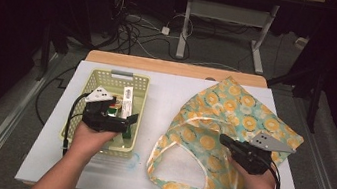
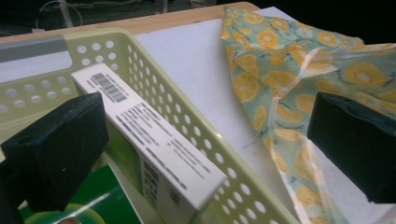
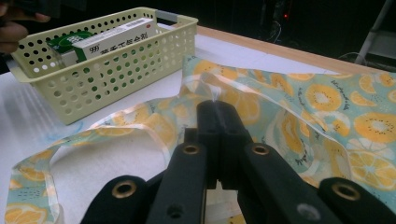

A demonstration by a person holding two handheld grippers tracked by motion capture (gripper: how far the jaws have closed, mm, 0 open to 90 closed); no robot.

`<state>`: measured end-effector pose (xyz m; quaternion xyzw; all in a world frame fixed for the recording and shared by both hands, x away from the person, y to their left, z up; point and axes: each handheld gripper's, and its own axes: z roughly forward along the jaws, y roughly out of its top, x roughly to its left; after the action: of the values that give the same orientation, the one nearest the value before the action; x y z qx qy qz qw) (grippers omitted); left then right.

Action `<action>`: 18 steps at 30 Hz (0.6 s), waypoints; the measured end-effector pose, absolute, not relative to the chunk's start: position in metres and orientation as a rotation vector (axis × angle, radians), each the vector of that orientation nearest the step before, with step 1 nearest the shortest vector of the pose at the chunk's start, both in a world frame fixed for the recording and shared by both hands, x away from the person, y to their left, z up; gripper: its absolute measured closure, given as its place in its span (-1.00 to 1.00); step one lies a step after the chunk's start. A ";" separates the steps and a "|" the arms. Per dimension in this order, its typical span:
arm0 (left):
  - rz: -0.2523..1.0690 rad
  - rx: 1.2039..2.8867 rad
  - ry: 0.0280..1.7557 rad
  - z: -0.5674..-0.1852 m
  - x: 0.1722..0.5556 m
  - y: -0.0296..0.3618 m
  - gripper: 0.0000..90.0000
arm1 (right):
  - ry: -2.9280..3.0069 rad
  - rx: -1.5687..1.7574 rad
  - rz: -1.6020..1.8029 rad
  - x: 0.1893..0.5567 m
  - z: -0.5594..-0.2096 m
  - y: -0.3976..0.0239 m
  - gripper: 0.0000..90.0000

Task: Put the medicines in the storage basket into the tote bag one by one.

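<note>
Right gripper fingers pinch the orange-print cloth bag; left gripper fingers, spread, straddle the pale-green perforated plastic basket's bag-side rim; bare tabletop lies between.

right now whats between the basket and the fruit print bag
Nothing: a bare strip of white table top separates the green basket from the fruit-print bag, plain in the high view.

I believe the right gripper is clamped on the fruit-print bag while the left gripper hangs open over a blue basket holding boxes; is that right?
Not quite: the basket is pale yellow-green, not blue, as the high view shows. The rest stands: the right gripper is shut on the fruit-print bag, and the left gripper hangs open over the basket, where a white box lies.
</note>
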<state>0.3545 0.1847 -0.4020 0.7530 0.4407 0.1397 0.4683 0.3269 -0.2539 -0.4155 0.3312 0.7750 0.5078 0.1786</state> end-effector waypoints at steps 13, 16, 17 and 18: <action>0.340 1.940 1.225 -0.403 0.395 0.184 -1.00 | 2.199 0.935 1.432 0.325 -0.417 -0.255 1.00; 0.315 1.977 1.252 -0.406 0.403 0.180 -1.00 | 2.202 0.937 1.433 0.325 -0.418 -0.255 1.00; 0.312 1.989 1.259 -0.407 0.406 0.178 -1.00 | 2.206 0.930 1.431 0.326 -0.418 -0.255 1.00; 0.303 1.998 1.268 -0.409 0.408 0.177 -1.00 | 2.207 0.927 1.431 0.326 -0.418 -0.255 1.00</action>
<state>0.4080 0.1772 -0.4087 0.7784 0.4941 0.1181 0.3689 0.3261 -0.2545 -0.4177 0.3273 0.7791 0.5051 0.1751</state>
